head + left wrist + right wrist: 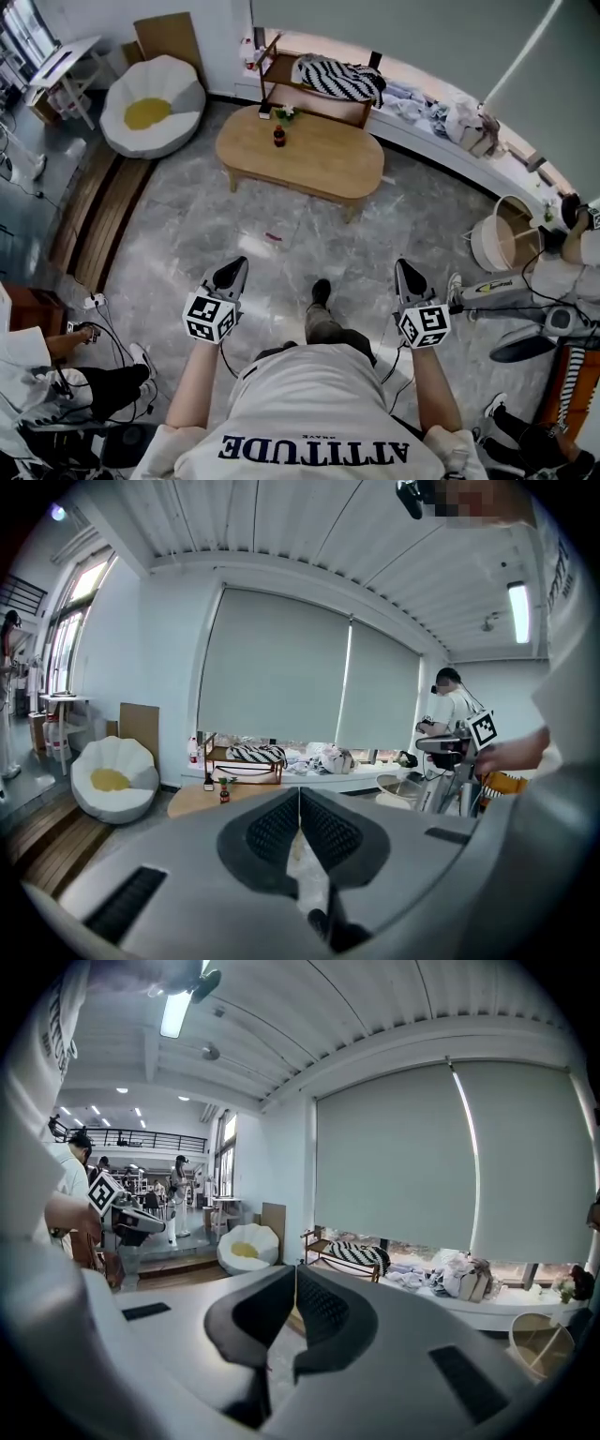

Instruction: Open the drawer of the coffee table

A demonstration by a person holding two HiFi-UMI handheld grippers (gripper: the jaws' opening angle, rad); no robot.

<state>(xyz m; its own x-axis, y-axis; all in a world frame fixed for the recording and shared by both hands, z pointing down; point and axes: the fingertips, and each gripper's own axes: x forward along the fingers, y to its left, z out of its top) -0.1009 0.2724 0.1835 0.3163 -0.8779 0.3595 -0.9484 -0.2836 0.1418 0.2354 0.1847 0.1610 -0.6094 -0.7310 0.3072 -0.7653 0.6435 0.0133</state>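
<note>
Fingers (272, 829) of the left gripper (239, 265) are pressed together with nothing between them. The right gripper (403, 266) has its fingers (323, 1309) shut on nothing as well. Both grippers are held out on the near side of the oval light-wood coffee table (323, 159), well apart from it and pointing toward it. One dark shoe (321, 291) of the person rests on the grey marbled floor (234, 225) between the two grippers, also on the table's near side.

The coffee table stands across that stretch of floor. Its drawer cannot be made out in any view. A small dark bottle (278, 137) stands upright on the tabletop toward its far edge, with a little green plant (285, 113) just beyond it.

Behind the table is a low brown wooden shelf (281, 70) carrying a black-and-white striped cloth (339, 77). To the table's left sits a white petal-shaped floor cushion with a yellow centre (150, 108).
</note>
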